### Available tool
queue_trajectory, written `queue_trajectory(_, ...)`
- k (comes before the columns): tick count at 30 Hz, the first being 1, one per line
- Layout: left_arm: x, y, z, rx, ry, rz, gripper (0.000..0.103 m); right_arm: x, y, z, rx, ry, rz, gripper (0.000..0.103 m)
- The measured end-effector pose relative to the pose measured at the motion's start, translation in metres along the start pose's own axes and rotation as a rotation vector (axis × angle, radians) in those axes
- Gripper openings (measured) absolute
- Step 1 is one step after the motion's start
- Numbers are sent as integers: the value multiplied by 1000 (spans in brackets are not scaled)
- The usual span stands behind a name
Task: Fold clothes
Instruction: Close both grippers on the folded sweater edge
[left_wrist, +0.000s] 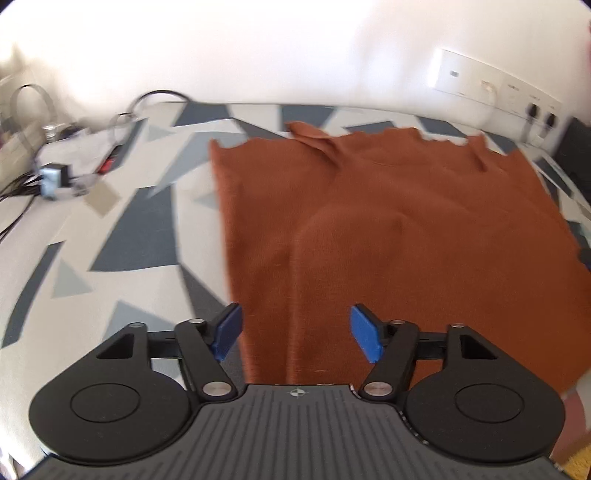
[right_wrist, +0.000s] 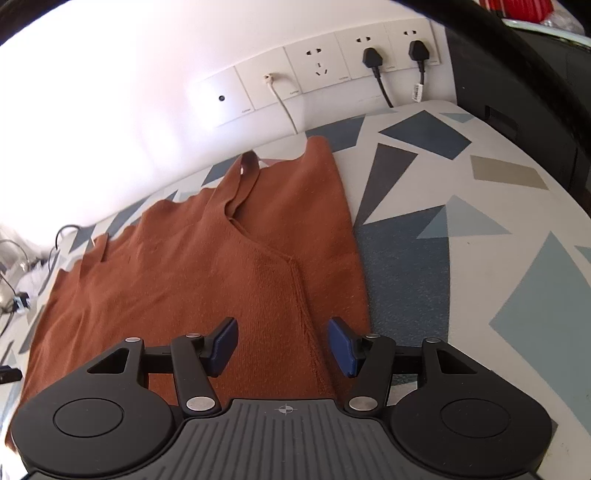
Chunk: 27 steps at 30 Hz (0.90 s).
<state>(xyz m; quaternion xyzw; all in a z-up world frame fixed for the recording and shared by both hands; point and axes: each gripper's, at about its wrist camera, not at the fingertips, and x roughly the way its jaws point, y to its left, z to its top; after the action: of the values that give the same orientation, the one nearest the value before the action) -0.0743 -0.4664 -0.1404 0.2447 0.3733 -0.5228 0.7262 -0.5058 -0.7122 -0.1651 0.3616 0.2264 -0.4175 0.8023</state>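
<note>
A rust-brown knitted garment (left_wrist: 399, 229) lies spread flat on a table covered with a grey, blue and white triangle-pattern cloth (left_wrist: 110, 236). Its straps and scalloped edge point toward the wall. My left gripper (left_wrist: 295, 332) is open and empty, hovering above the garment's near left part. In the right wrist view the same garment (right_wrist: 192, 266) fills the left and centre. My right gripper (right_wrist: 282, 345) is open and empty above the garment's near right edge, over a vertical seam (right_wrist: 306, 314).
A power strip with cables and small items (left_wrist: 66, 170) sits at the table's far left. Wall sockets with two black plugs (right_wrist: 391, 55) line the wall behind. A dark object (right_wrist: 517, 92) stands at the far right. Patterned cloth (right_wrist: 461, 236) lies right of the garment.
</note>
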Motion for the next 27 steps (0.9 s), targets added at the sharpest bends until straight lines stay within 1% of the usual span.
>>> queue_trajectory(2, 13, -4, 1, 7, 27, -14, 69, 1, -2, 0, 15, 0, 0, 52)
queue_trajectory(3, 20, -6, 2, 10, 40, -21, 63, 2, -2, 0, 17, -3, -3, 52)
queue_trajectory(4, 26, -8, 2, 13, 54, -28, 53, 2, -1, 0, 16, -8, -8, 52)
queue_trajectory(8, 32, -4, 7, -68, 52, -62, 52, 3, 1, 2, 14, -20, -9, 53)
queue_trajectory(9, 31, 0, 7, -90, 52, -71, 47, 3, 2, 2, 11, -21, -7, 53)
queue_trajectory(10, 31, 3, 8, -107, 57, -79, 39, 3, 2, 2, 7, -22, -4, 52)
queue_trajectory(12, 31, 9, 9, -136, 75, -100, 34, 3, 4, 3, -3, -27, 3, 52)
queue_trajectory(15, 28, 18, 10, -157, 103, -144, 34, 4, 7, 5, -16, -30, 17, 52)
queue_trajectory(17, 31, 20, 10, -149, 114, -141, 34, 7, 7, 6, -18, -25, 16, 52)
queue_trajectory(19, 33, 19, 10, -143, 107, -138, 34, 12, 7, 7, -15, -10, 19, 52)
queue_trajectory(22, 34, 15, 11, -117, 110, -127, 34, 17, 11, 6, -31, -8, 1, 52)
queue_trajectory(23, 34, 15, 12, -113, 114, -128, 33, 17, 13, 6, -37, -9, -7, 49)
queue_trajectory(24, 34, 16, 12, -113, 117, -130, 21, 18, 14, 6, -42, -10, -15, 41)
queue_trajectory(25, 33, 17, 13, -114, 121, -133, 11, 18, 15, 6, -37, -7, -18, 37)
queue_trajectory(27, 29, 24, 14, -152, 128, -167, 8, 16, 14, 7, -26, -5, -23, 16)
